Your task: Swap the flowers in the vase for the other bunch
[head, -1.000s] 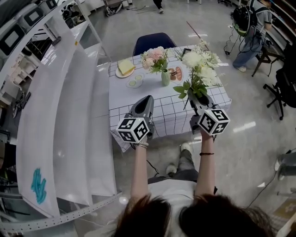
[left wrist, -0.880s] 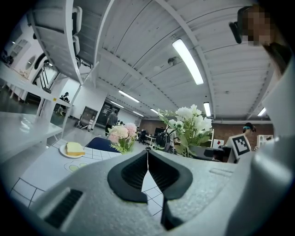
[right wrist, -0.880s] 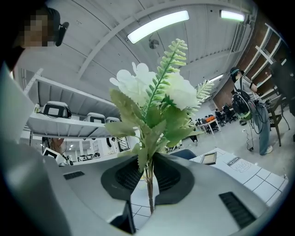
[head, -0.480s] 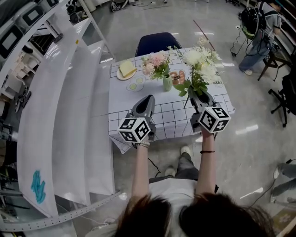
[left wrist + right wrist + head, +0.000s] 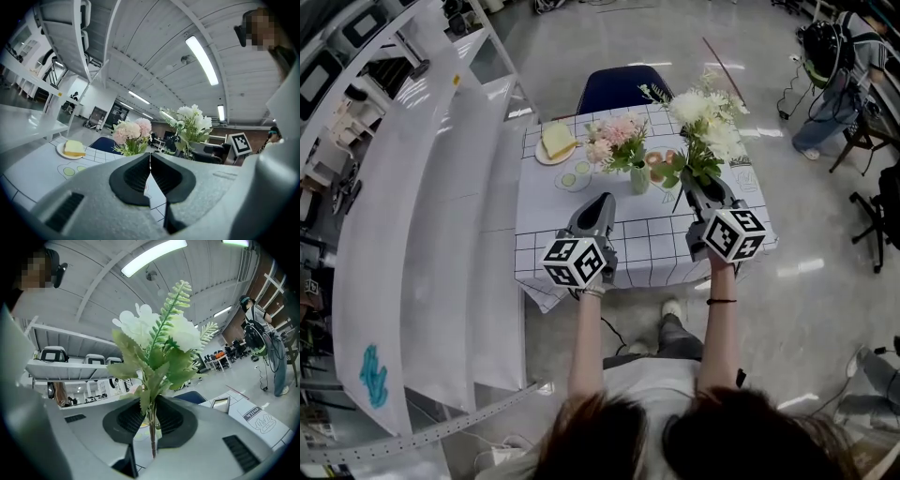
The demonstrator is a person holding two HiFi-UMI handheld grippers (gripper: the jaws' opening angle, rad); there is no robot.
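Flowers in pink and cream (image 5: 614, 139) stand in a small pale green vase (image 5: 638, 178) near the middle of a desk (image 5: 647, 234) covered with a white cloth ruled in dark squares. The vase is upright, and its blooms lean a little to the left.

The right tool (image 5: 697, 190) is clenched on the thin stems of the other bunch (image 5: 703, 122), which is made of white blooms, broad green leaves and a fern sprig. In the right gripper view the stems run straight up between the two dark pads and poke out just below them. This bunch is held upright over the right part of the desk, to the right of the vase. The left gripper view shows a gap between the two bunches.

The left tool (image 5: 601, 201) is clenched on nothing, and its pads meet in a thin seam. It hangs over the near part of the desk, to the near left of the vase and well apart from the right tool. Both tools point across the desk towards its far edge.

Left of the vase lies a small saucer (image 5: 573, 175) with pale green rounds on it. Farther left is a plate (image 5: 555, 142) carrying a yellow block. A dark blue chair (image 5: 614, 86) is pushed up to the far side of the desk. Long white shelving (image 5: 441, 234) runs along the left. At the far right a person (image 5: 830, 75) stands on the grey floor.
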